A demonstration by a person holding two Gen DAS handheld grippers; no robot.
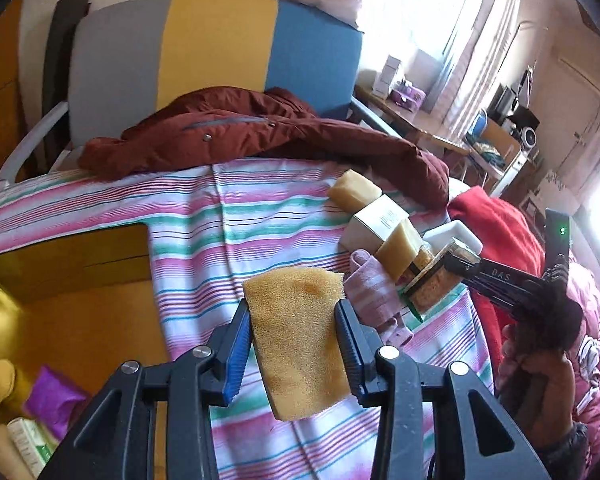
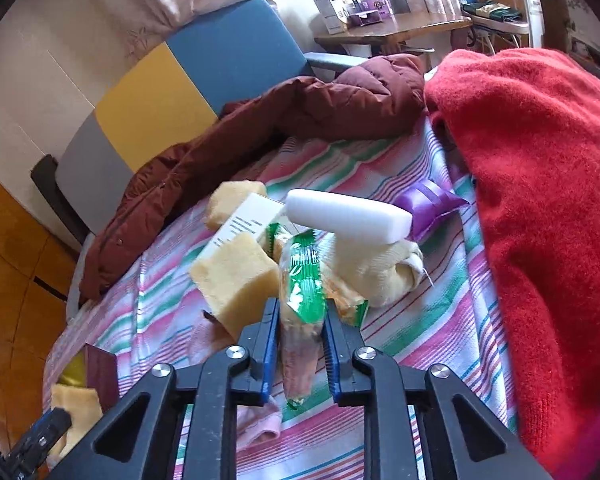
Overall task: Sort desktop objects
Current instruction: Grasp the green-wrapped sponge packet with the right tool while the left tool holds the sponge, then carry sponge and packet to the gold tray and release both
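Left gripper [image 1: 296, 340] clamped on a yellow sponge [image 1: 298, 340], raised clear of the striped sheet [image 1: 204, 220], pads squeezing its sides. Right gripper [image 2: 301, 344] pinching a green snack packet [image 2: 301, 300], its far end among the pile: sponge block [image 2: 234, 280], white carton [image 2: 246, 216], white foam bar [image 2: 347, 214], cream sock [image 2: 383, 272]. Maroon jacket [image 1: 260, 136] behind, red sweater [image 2: 539, 200] to the right.
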